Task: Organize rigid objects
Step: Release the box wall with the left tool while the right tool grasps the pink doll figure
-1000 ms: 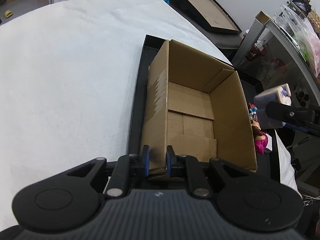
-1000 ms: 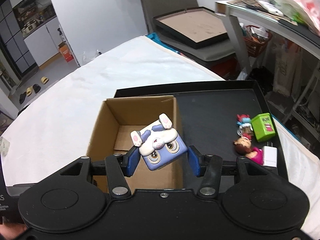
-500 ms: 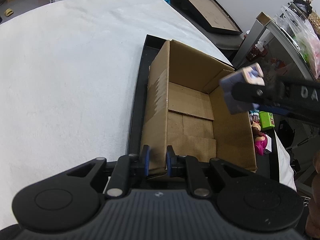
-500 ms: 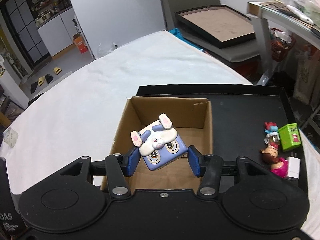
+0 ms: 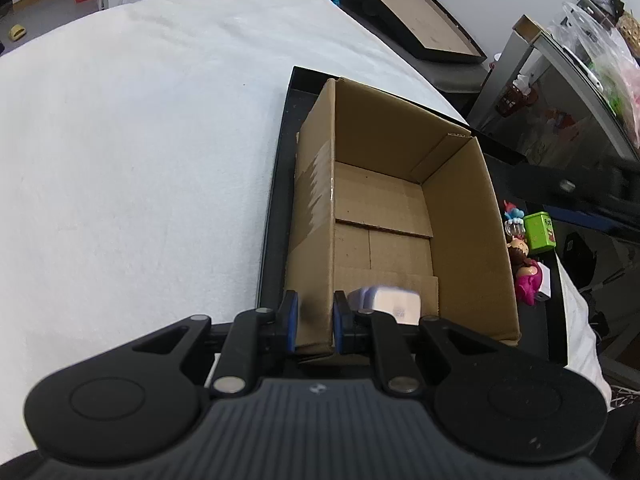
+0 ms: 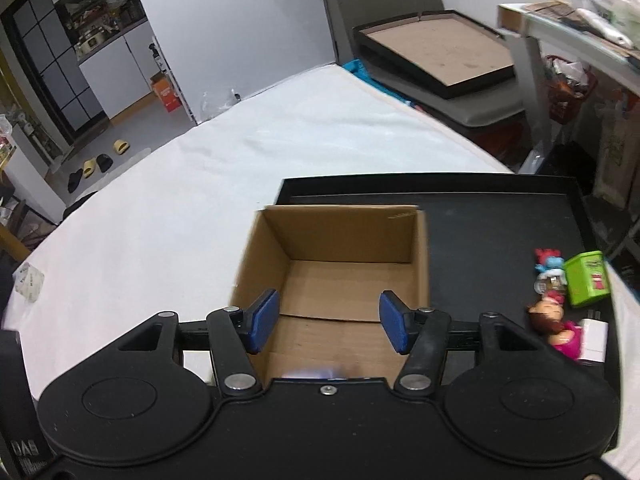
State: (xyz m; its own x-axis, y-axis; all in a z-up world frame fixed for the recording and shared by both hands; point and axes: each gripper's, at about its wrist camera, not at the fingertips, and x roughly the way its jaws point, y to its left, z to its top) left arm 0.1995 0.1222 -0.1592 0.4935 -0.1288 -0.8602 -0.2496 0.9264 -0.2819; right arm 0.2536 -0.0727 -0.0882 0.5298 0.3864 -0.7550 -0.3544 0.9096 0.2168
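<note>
The bunny cube toy (image 5: 385, 303) has left the right claw (image 6: 327, 322) and now sits blurred inside the cardboard box (image 5: 460, 216), at its 6 o'clock wall. The right claw's jaws are opening, nothing between them, tilted down over the box's open middle. The left claw (image 5: 313, 320) pinches the box's near-left wall, clamped narrow; figurines (image 6: 554, 316) lie at 3 o'clock on the black tray (image 6: 500, 216).

A lived-in home room is shown. Slippers (image 6: 100, 162) are left on the floor by a glazed cabinet of kitchenware (image 6: 98, 34), and a cluttered shelf unit (image 6: 568, 36) is set beside the cloth-covered surface (image 6: 224, 184).
</note>
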